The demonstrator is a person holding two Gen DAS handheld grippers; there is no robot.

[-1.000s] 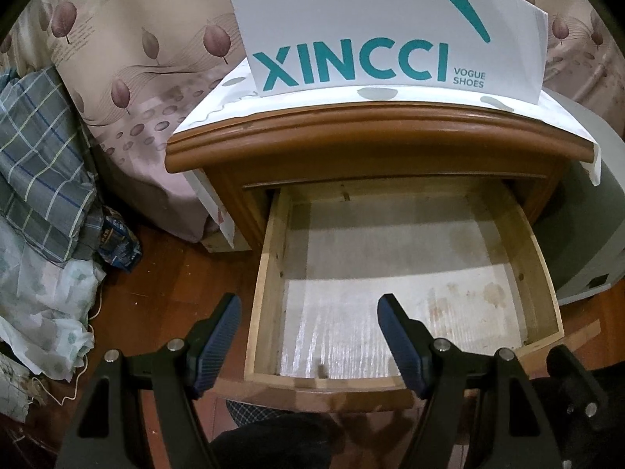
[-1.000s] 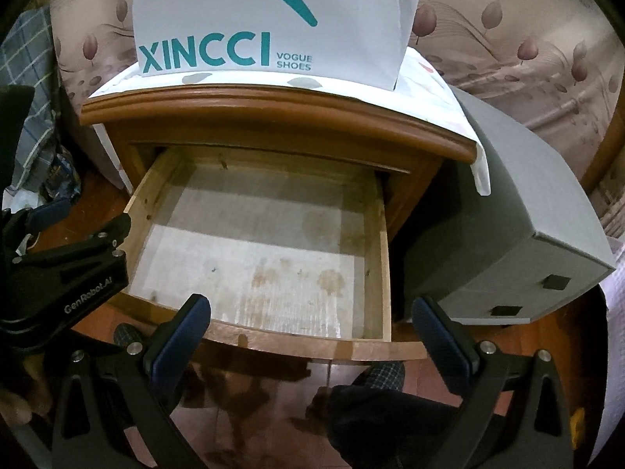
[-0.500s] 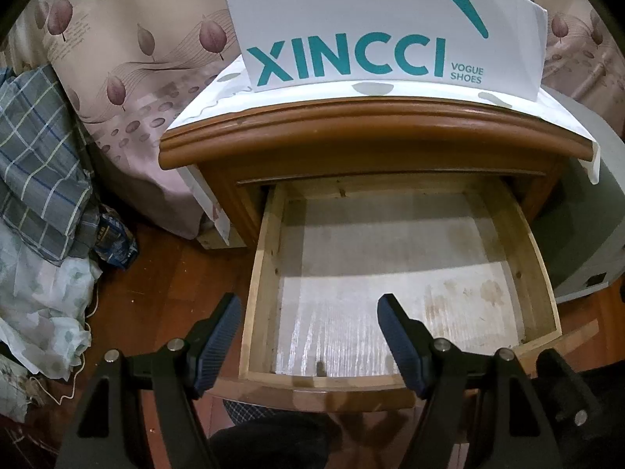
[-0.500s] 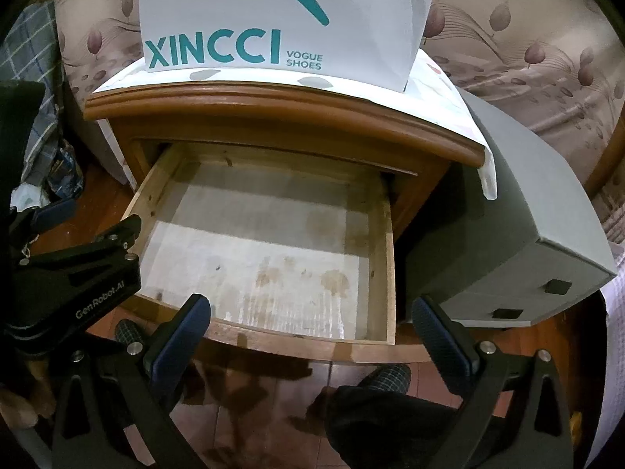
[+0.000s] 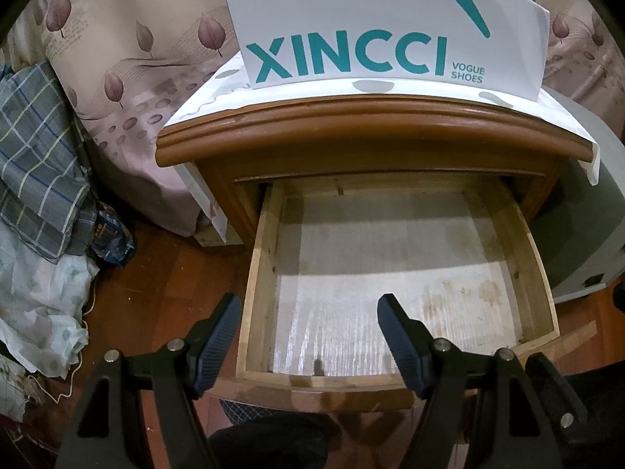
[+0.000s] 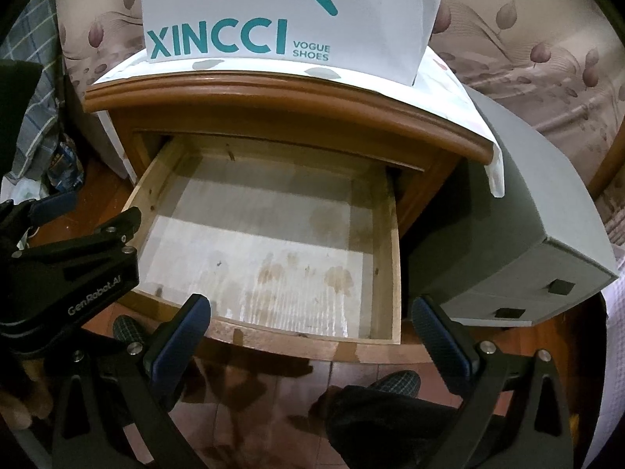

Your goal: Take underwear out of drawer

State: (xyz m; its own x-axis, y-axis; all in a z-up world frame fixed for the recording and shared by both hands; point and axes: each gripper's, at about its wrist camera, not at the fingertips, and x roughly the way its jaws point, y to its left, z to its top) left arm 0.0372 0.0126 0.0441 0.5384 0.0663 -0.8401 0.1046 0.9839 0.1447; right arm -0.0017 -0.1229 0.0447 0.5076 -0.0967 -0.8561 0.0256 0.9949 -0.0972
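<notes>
The wooden drawer [image 5: 259, 273] of the nightstand [image 5: 371, 129] is pulled out, and only its stained white liner shows inside. I see no underwear in either view. My left gripper [image 5: 308, 305] hovers open over the drawer's front left corner with nothing between its fingers. My right gripper [image 6: 310, 305] hangs open above the drawer's front rim [image 6: 273, 336], also holding nothing. The left gripper's black body [image 6: 78, 265] shows at the left edge of the right wrist view.
A white XINCCI shoe box [image 5: 383, 27] stands on the nightstand's top. A grey box [image 6: 527, 234] sits close on the right. Plaid and pale clothes [image 5: 35, 156] are piled on the floor at left. A person's checked slipper [image 6: 394, 381] is below the drawer.
</notes>
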